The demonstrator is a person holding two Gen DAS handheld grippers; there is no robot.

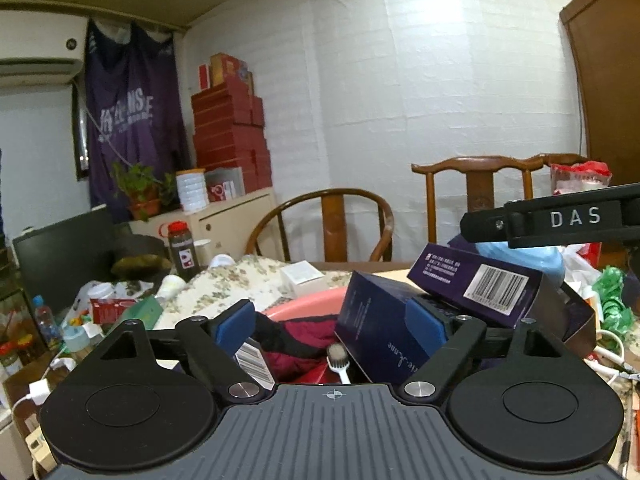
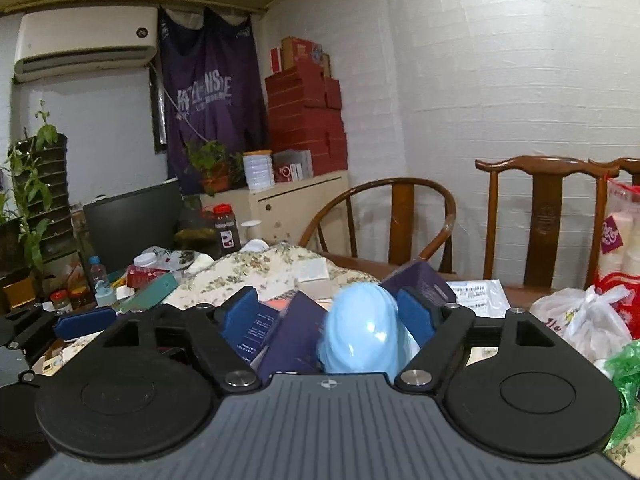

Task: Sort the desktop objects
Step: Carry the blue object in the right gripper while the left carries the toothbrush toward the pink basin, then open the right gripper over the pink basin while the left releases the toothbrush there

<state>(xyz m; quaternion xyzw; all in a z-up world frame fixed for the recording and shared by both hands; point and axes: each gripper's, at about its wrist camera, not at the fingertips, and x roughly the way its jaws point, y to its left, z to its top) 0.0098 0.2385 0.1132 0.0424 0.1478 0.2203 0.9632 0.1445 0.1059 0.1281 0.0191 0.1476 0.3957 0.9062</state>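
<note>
In the left wrist view a pink basin (image 1: pixel 304 300) holds a dark red cloth (image 1: pixel 304 336), a white brush (image 1: pixel 338 360), a dark blue box (image 1: pixel 376 332) and a purple box with a barcode (image 1: pixel 480 280). My left gripper (image 1: pixel 330 326) is open above the basin; the dark blue box leans against its right pad. My right gripper (image 2: pixel 328 312) is open over the same boxes (image 2: pixel 296 336), with a light blue plastic object (image 2: pixel 364 332) between its fingers, next to the right pad. The right gripper's body marked DAS (image 1: pixel 560 220) shows at the right of the left view.
A floral cloth (image 2: pixel 260 272) covers the table behind the basin. Bottles, a dark jar (image 1: pixel 182 248), a white box (image 1: pixel 302 276) and clutter lie at the left. Plastic bags (image 2: pixel 588 316) stand at the right. Two wooden chairs (image 2: pixel 400 216) stand behind the table.
</note>
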